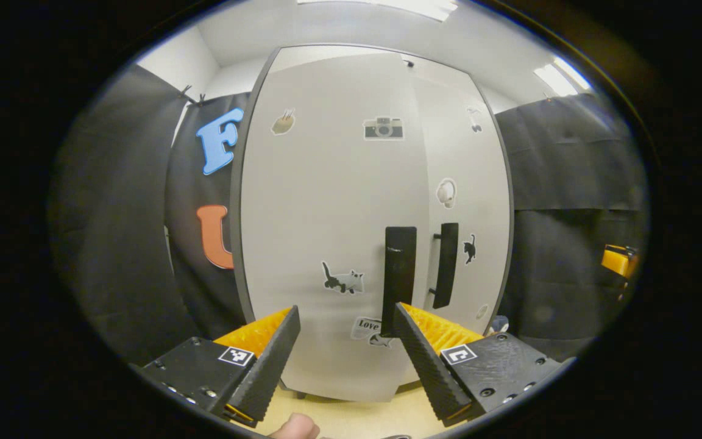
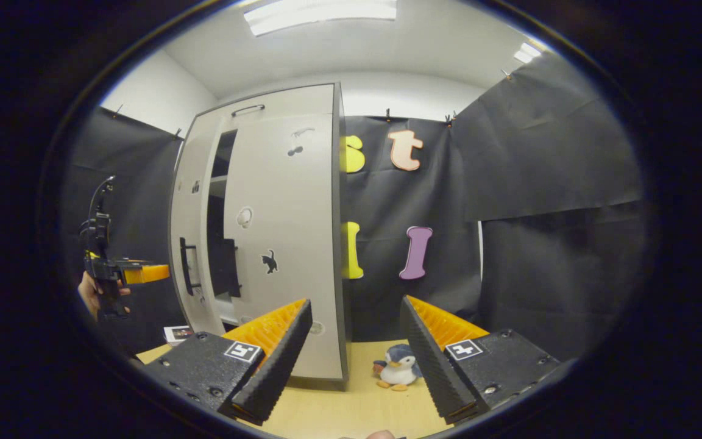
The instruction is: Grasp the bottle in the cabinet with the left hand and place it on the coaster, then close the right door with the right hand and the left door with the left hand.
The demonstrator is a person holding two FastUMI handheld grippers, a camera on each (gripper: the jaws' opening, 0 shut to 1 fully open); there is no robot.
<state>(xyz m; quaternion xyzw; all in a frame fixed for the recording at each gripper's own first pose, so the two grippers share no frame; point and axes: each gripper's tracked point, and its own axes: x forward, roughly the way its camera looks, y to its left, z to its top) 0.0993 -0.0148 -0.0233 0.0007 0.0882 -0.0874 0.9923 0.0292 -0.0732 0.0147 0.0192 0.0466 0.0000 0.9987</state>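
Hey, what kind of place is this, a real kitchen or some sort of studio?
Likely a staged recording booth, not a home: black cloth walls, a lone stickered cabinet on a tabletop, and a toy penguin.

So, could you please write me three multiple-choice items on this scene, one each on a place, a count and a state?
1. Where is the penguin toy relative to the cabinet?
A inside it
B on the table beside it
C on top of it

2. How many black handles are on the cabinet doors?
A one
B four
C two

3. What state are the right tongs in?
A open, holding nothing
B shut on a handle
C shut on the toy

Answers:
1 B: the toy stands on the tabletop by the cabinet's base.
2 C: the left gripper view shows one handle per door.
3 A: there is a wide empty gap between the fingers.
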